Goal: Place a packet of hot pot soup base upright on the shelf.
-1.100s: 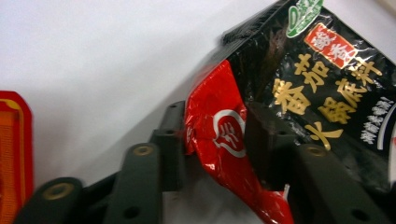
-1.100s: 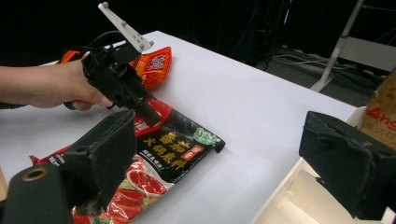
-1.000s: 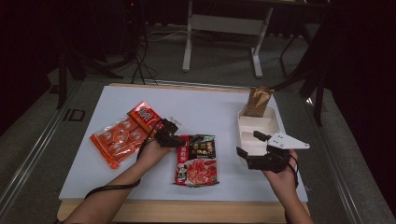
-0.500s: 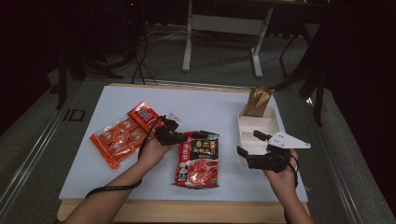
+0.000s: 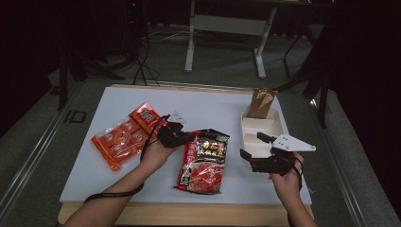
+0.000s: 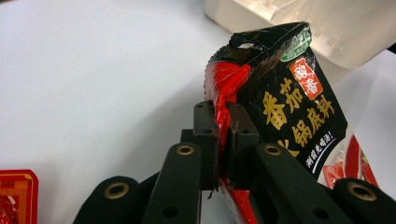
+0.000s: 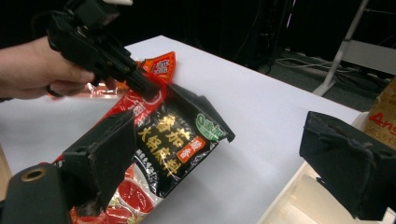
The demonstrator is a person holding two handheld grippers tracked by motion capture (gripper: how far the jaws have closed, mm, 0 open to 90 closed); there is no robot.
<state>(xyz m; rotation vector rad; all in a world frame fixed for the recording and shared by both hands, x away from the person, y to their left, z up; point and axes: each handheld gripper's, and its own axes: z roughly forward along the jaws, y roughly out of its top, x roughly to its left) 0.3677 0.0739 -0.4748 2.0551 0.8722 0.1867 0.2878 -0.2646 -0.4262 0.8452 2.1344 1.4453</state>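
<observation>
Soup-base packet [image 5: 204, 160] edge between left gripper [image 5: 188, 137] jaws, upper end lifted.

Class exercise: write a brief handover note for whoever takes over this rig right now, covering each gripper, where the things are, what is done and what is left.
Left gripper: shut on the red-and-black sauce packet, pinching its upper left edge and lifting that end; the lower end looks to rest on the table.
Right gripper: open, holding nothing, beside the white tray.
Orange packets lie at the left; a brown bag stands at the tray's far end.
Done: packet gripped.
Left: probably moving it into the tray.
</observation>
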